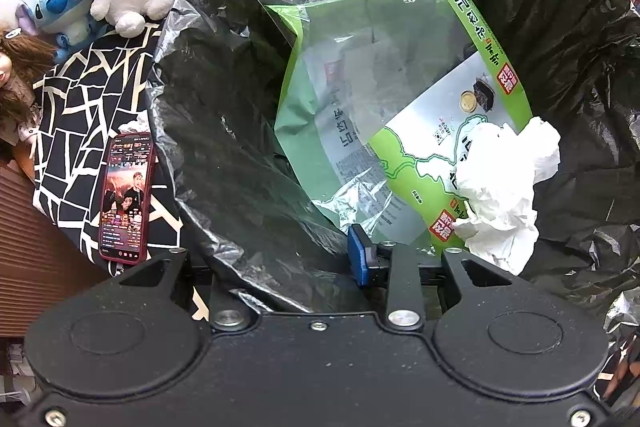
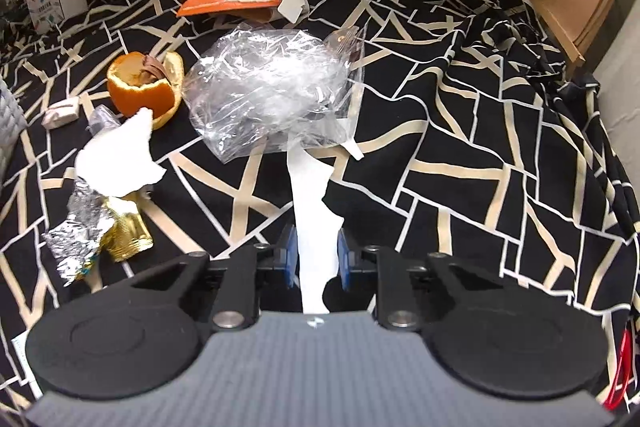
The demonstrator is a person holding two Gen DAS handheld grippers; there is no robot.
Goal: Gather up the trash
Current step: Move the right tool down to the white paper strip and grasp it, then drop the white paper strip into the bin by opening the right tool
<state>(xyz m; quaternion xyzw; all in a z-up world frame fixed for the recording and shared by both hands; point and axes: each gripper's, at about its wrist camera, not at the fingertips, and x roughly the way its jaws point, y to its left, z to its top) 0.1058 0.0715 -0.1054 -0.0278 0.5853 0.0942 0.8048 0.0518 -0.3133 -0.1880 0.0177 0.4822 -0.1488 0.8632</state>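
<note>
I am partway through collection: several pieces are already in the bin, more remain on the black-and-cream patterned cover (image 2: 460, 155). My left gripper (image 1: 400, 251) sits at the rim of the black trash bag (image 1: 224, 131); one blue pad is visible pressing the liner's edge, but the opposing pad is hidden, so I cannot tell how far this claw is closed or whether it truly grips the liner. Inside the bag lie a green-and-clear snack wrapper (image 1: 372, 75) and a crumpled white tissue (image 1: 500, 187). The wrapper carries Korean lettering, inverted and not legible to me; a black tab near its top reads roughly "4g". A phone (image 1: 126, 197) lies beside the bag with its screen lit, text too small to read. My right gripper (image 2: 316, 257) has its two blue pads closed to a narrow gap on a torn strip of white paper (image 2: 312, 195), whose far end touches a crumpled clear plastic bag (image 2: 272, 83). Nearby waste: an orange peel (image 2: 142, 89), foil wrappers (image 2: 80, 227) and an orange tissue box (image 2: 228, 1). The next move, in my judgement, requires lifting the strip clear and carrying it over the bag opening before releasing.
</note>
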